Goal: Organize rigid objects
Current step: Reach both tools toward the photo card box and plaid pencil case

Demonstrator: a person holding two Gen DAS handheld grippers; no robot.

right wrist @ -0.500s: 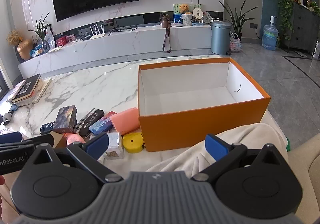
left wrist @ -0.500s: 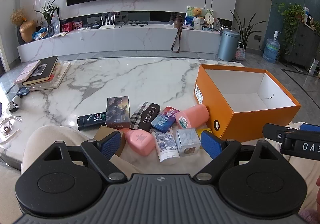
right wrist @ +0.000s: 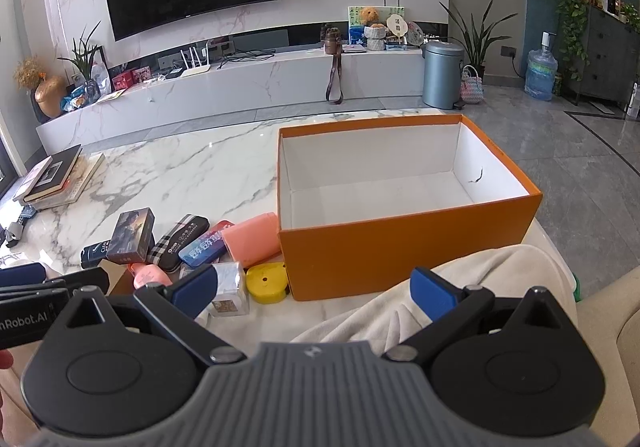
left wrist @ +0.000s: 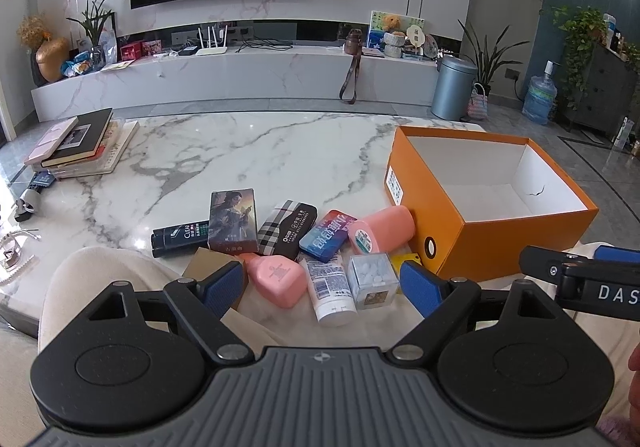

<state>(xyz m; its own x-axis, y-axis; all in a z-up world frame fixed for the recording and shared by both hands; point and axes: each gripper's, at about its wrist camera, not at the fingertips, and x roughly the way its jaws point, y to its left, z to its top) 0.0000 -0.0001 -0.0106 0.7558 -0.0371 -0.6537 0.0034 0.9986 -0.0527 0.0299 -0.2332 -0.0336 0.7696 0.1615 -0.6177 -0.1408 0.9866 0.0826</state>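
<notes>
Both tools are spread wide and grip nothing. The left tool (left wrist: 322, 281) hovers just short of a cluster of small items on the white marble tabletop (left wrist: 248, 151); a salmon-pink plastic bottle (left wrist: 276, 279) and clear cube box of white pills (left wrist: 372, 279) lie between its fingers. The right tool (right wrist: 314, 289) faces the open orange cardboard box (right wrist: 400, 243), with a yellow round case (right wrist: 266, 283) just ahead.

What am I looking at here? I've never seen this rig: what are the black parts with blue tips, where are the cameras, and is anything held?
A person holds two hand-held grippers; each carries a camera looking along its blue-padded fingers. The left gripper and the right gripper both stand open, holding nothing. On the white marble table lies a cluster of small items, among them a pink plastic bottle, a white squeeze tube and a clear cube box, beside an empty orange cardboard box.
</notes>
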